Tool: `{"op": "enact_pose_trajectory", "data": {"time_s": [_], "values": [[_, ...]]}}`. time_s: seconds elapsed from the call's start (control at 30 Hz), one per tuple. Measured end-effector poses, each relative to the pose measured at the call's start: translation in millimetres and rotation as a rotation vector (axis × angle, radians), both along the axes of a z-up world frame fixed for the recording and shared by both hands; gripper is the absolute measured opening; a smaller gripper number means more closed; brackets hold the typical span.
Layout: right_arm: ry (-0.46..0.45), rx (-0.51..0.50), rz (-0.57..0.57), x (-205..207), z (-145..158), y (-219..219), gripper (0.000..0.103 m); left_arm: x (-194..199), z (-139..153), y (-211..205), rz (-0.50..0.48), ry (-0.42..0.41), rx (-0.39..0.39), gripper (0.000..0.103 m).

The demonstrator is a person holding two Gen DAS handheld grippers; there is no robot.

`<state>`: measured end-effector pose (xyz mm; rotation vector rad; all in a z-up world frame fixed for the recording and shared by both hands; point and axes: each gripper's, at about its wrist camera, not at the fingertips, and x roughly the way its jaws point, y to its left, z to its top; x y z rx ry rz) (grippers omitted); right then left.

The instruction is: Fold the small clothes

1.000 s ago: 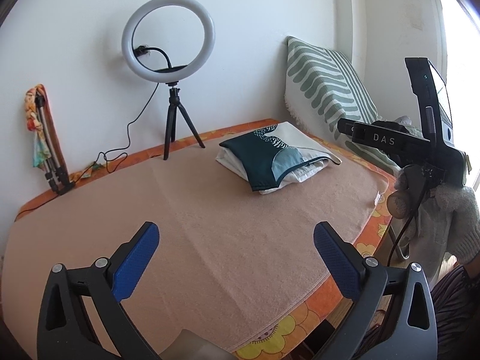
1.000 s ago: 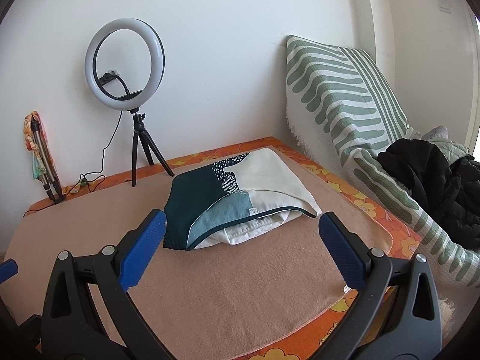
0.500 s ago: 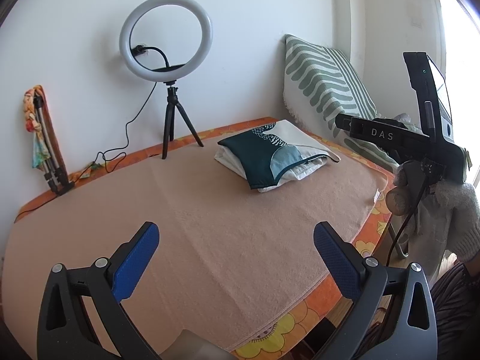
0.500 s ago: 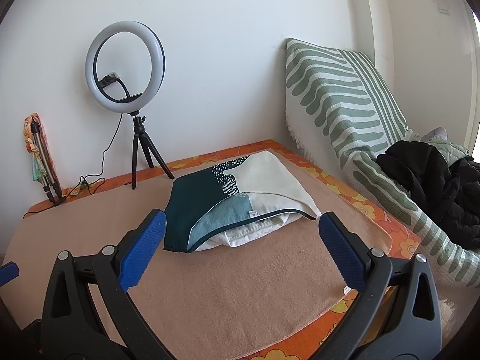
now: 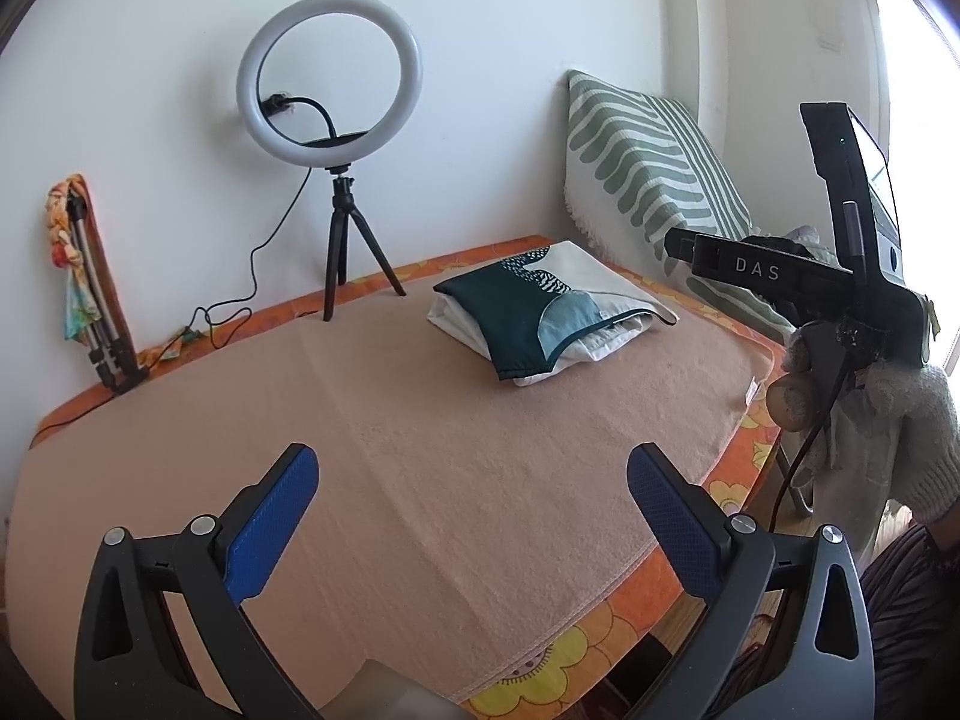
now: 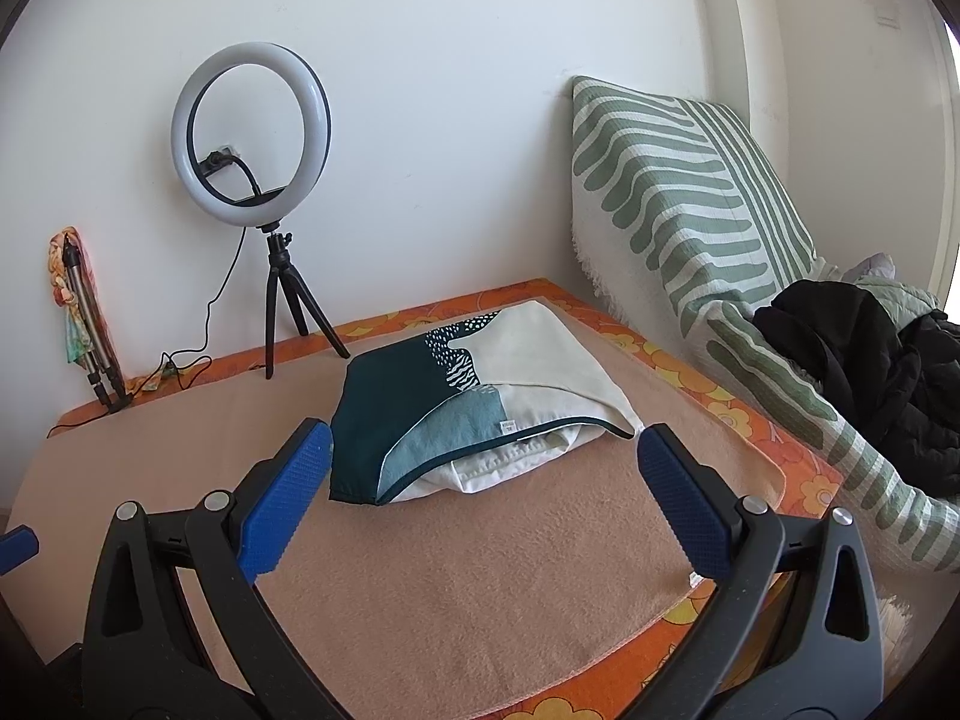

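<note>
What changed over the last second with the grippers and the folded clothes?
Very little. The right gripper eased slightly nearer the folded clothes, which sit a bit larger in its view. Nothing was gripped or released: both grippers stay open and empty, the left gripper over the peach blanket. The pile is unmoved.

Only readable text I'm seeing is "DAS" in pale letters on the right gripper (image 5: 774,273) body; the folded cloth's (image 6: 474,402) tiny tag is looking illegible.
</note>
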<state>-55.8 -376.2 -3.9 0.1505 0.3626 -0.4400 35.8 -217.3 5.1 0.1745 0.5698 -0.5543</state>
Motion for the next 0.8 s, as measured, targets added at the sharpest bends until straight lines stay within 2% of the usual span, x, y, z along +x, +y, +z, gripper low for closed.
{"op": "enact_pose_trajectory", "data": {"time_s": [0.8], "values": [[-0.002,0.007,-0.005,-2.2,-0.3,5.8,0.103,-1.5,0.9,1.8,-0.003,-0.004,0.000,0.103]]}}
